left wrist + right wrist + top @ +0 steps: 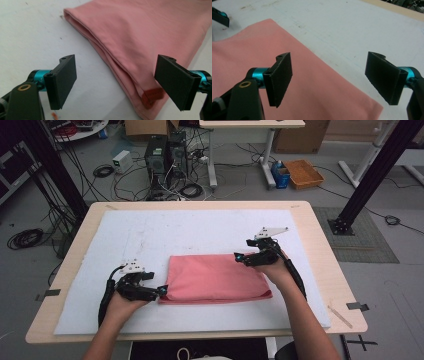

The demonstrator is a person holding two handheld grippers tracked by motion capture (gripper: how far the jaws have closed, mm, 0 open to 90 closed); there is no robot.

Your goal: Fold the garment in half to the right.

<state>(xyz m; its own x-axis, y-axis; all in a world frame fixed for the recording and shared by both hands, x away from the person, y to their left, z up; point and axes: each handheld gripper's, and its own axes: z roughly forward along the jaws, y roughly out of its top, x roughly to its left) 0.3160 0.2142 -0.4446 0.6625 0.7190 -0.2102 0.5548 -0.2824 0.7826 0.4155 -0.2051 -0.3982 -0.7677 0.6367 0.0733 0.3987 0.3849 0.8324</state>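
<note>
Jaws of both grippers gape beside pink cloth.

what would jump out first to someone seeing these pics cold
The folded pink cloth lying flat on the white mat at the middle of the table draws the eye first. Next come the two black tongs at its ends: the left tongs open at its near left corner, the right tongs open over its far right edge.
</note>
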